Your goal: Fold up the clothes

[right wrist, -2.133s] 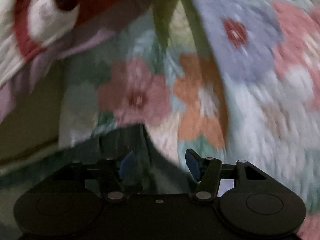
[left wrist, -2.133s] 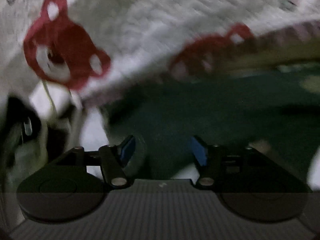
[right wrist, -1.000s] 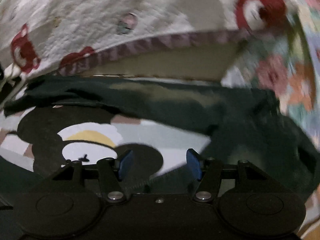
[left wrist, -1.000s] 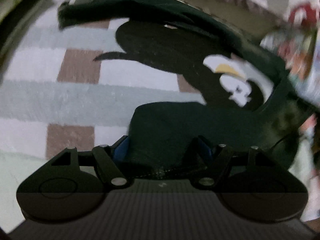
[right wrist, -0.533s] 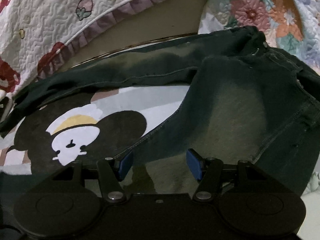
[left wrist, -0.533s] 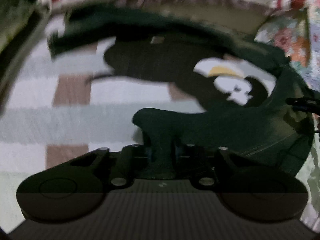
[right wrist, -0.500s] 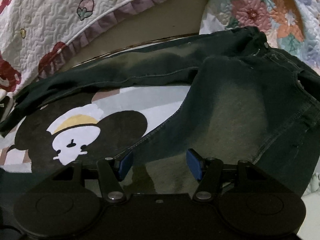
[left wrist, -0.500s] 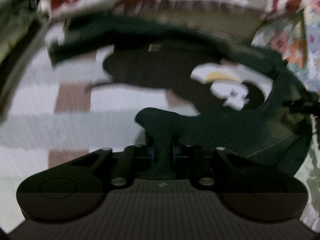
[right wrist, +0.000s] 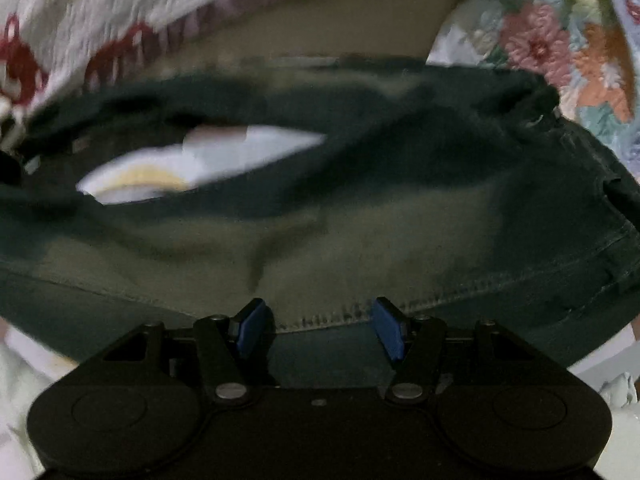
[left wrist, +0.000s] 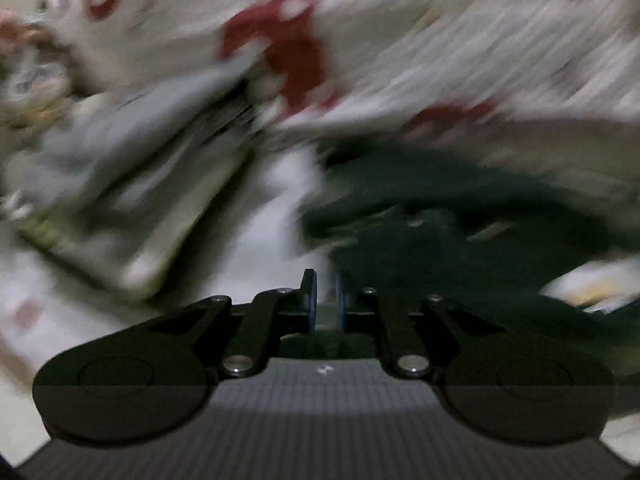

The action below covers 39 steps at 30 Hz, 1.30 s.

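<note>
Blur smears most of the left wrist view; we make out a grey-white folded heap (left wrist: 132, 184) at left, a white quilt with red prints (left wrist: 360, 32) across the top, dark green jeans (left wrist: 460, 240) at right; left gripper (left wrist: 325, 300) has its blue pads nearly together, and whether cloth is pinched between them we cannot tell. Right wrist view: same quilt (right wrist: 100, 20) upper left, jeans (right wrist: 360, 232) spread across the middle over a white patterned rug (right wrist: 208, 160), floral quilt (right wrist: 560, 48) upper right; right gripper (right wrist: 320, 328) has jaws spread wide, released, a stitched hem of the jeans lying between the pads.
</note>
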Available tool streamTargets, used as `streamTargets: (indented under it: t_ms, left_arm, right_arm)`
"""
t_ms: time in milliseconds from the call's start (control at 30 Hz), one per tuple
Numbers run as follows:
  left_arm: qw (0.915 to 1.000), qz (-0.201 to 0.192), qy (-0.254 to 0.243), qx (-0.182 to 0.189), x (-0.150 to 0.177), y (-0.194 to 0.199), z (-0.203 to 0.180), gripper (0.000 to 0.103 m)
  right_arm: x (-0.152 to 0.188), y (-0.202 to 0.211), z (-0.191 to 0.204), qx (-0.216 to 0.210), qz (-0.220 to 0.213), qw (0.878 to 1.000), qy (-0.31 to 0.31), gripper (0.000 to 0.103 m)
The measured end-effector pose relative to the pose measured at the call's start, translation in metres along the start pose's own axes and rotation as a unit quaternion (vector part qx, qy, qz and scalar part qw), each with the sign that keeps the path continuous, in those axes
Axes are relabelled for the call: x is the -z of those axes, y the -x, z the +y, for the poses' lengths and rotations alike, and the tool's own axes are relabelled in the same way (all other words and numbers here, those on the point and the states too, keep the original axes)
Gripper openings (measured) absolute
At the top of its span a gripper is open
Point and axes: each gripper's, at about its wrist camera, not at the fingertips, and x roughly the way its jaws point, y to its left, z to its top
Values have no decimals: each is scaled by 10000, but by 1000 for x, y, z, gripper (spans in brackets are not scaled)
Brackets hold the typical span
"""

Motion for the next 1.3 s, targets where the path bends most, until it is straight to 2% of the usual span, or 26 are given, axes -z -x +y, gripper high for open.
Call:
streamTargets:
  t_ms: [100,167,200,233,333,433,533,700,800,900,1067,1133,1167,1233,1300]
  left_arm:
    - [9930,709,917,212,19,-22,45,10]
    - [9901,530,1247,373,16,-16,60,18]
    - [9891,474,1335,405,15,-15,64,30]
    - [9880,484,1404,425,15,-17,65,37]
    - [9860,655,1444,516,20,-29,61,40]
    - [9849,803,1393,641,28,-38,56,43]
    - [9839,758,1427,769,31,-43,52,43]
    - [9886,-42,1120,1010,24,-20,39,47]
    - [9908,-376,662,1123,22,-8,21,49]
    - [9942,-393,89,994,24,-5,-1,50]
    - [9920,-182,-71,1247,6,-17,-31,53]
    - [9951,53,-89,983,-11,-20,-41,57]
    - [9952,57,-159,965,-15,-22,-46,58]
    - [9947,20,-334,974,-25,-26,-58,68]
    - [9950,124,-656,740,-28,-46,-72,70]
  right_arm:
    - [-1,2,1,14,65,10000,44,65]
    - [-1,2,0,-34,114,9998,-133,65]
    - [-2,2,1,-92,140,9996,-217,66]
    - [-2,2,4,-148,162,9995,-231,66]
    - [-1,4,14,-332,220,9989,-253,67]
    - [1,5,29,-827,220,9959,-308,67]
    - [4,5,49,-1249,186,9915,-308,69]
    - [6,7,91,-1865,235,9818,267,69]
    - [11,8,107,-1753,151,9821,676,71]
    - [13,9,103,-1891,101,9803,558,71]
    - [16,8,106,-1928,60,9789,677,71]
    - [15,8,110,-1873,91,9788,819,71]
    - [15,8,110,-1852,108,9788,867,71]
    - [14,8,111,-1825,121,9787,938,72]
    - [17,8,111,-1848,59,9783,935,75]
